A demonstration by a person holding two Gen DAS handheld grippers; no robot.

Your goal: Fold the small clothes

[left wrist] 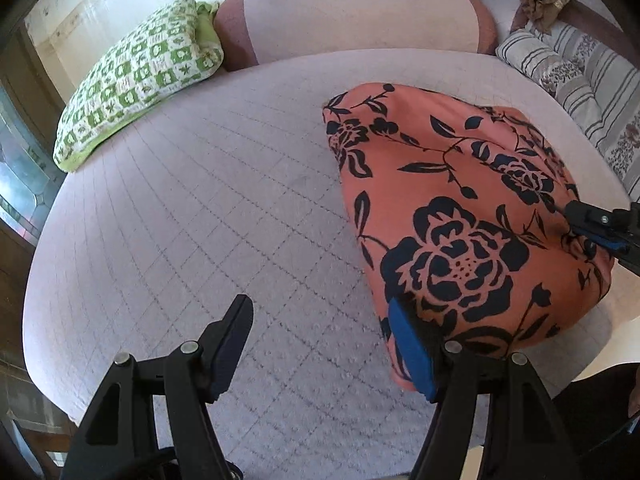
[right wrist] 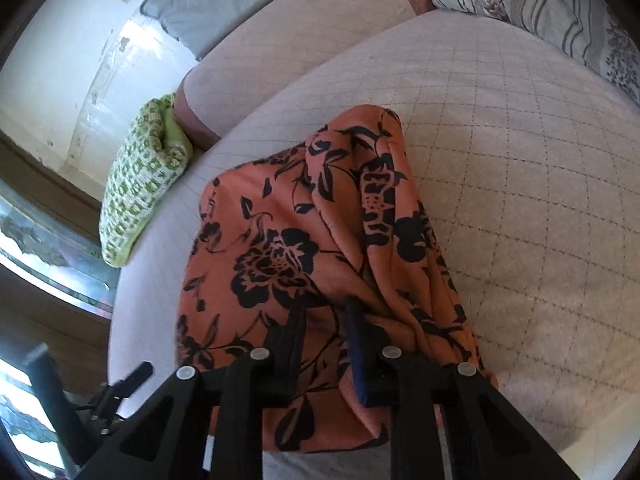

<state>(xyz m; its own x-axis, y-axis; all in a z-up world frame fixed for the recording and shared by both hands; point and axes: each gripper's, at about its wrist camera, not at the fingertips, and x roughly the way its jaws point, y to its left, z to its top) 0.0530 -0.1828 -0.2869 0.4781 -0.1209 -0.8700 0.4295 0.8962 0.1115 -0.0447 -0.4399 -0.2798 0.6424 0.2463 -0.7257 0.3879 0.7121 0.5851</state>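
Floral garment [left wrist: 460, 216] lies on the quilted bed cover [left wrist: 208, 208], right of centre in the left wrist view; checked pillow [left wrist: 136, 80] at the far left edge, bolster [left wrist: 352, 16] across the far side, striped bedding [left wrist: 580, 80] far right. Left gripper [left wrist: 324, 344] sits at the garment's near left edge, 1 finger [left wrist: 412, 344] touching the cloth, the other over bare cover. Right gripper [right wrist: 326, 344] is at the garment's near right end with a fold of cloth between its 2 fingers.

Daylight poured in from the left, blowing out the wall [right wrist: 60, 80] with glare. Fisheye bent the edges hard, corners went black, everything looked slightly soft.
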